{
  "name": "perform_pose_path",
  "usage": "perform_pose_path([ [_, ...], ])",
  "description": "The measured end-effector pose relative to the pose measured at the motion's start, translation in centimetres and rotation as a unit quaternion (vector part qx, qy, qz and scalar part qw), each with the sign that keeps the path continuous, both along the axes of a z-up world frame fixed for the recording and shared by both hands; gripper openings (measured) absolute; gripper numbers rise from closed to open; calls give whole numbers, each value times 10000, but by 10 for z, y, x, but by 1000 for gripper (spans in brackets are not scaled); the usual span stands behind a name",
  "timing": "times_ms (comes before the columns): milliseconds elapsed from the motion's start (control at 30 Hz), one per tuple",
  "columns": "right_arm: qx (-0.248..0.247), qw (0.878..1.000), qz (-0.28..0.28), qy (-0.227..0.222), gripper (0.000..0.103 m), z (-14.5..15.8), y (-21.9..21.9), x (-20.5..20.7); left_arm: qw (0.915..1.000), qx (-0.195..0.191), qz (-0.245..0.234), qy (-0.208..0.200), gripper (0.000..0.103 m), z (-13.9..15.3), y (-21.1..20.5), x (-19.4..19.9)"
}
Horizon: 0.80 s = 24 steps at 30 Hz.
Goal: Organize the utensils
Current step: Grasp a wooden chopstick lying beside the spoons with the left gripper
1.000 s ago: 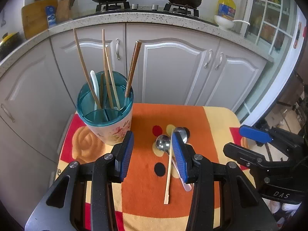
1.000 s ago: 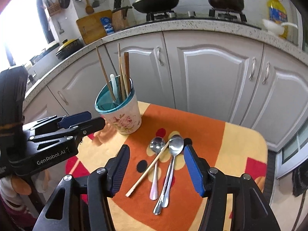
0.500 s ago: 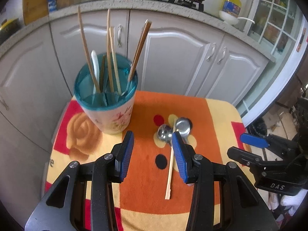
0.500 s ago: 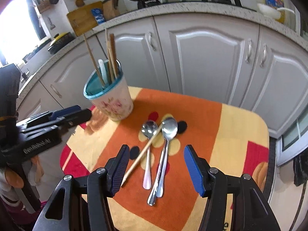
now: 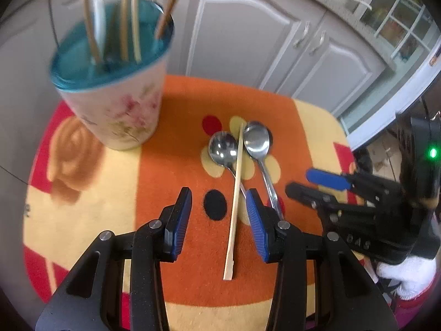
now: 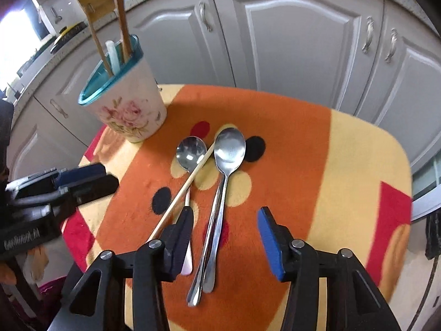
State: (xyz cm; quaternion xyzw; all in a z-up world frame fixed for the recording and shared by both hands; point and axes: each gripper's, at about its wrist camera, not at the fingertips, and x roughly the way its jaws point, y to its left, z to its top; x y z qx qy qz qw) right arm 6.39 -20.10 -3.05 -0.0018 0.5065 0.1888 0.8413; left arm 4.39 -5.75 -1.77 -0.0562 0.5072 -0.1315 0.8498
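Dropped closer since a sec ago: left hand-held gripper open astride chopstick, right hand-held gripper closing (empty) over long spoons on tabletop; crossed stick w/ small spoon could snag, scatter.

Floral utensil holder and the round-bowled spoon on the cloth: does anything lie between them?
Nothing: the stretch between the floral utensil holder and the round-bowled spoon is bare orange cloth, in both wrist views.

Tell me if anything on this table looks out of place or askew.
Yes: a lone chopstick lies slanted across the handle of the smaller spoon, beside the larger spoon, loose on the cloth. The other chopsticks stand in the holder. Nothing looks spilled or damaged.
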Motion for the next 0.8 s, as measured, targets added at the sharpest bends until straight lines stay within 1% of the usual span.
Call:
perform_pose_path([
  [100,92,9999,-25,69,44,-6,-3,16,9998,-46,-78,160,40,-14,-7,10],
  [300,137,9998,99,79,44,-11,-8,49,9991,37,-181,386,38,-39,-23,28],
  [367,180,9997,159,92,44,-14,-9,61,9986,80,-219,474,28,-47,-29,33],
  [400,216,9995,188,119,44,-16,-10,67,9987,144,-224,428,26,-49,-32,35],
  [433,254,9993,212,144,44,-18,-10,71,9990,178,-223,347,22,-48,-33,35],
  [467,342,9989,253,182,44,-21,-9,76,9989,189,-253,342,15,-48,-34,37],
  [533,531,9978,335,234,42,-26,-8,84,9988,145,-239,400,9,-47,-33,41],
  [600,749,9956,444,342,17,-29,-7,90,9987,165,-234,413,5,-46,-31,42],
  [633,810,9950,470,357,15,-28,-7,90,9987,187,-248,401,5,-45,-30,41],
  [700,776,9953,478,326,9,-24,-11,87,9988,202,-235,388,4,-41,-22,37],
  [767,792,9958,392,251,5,-18,-22,80,9988,189,-206,397,4,-39,-12,33],
  [800,815,9958,338,246,5,-16,-31,75,9988,200,-185,415,4,-39,-6,30],
])
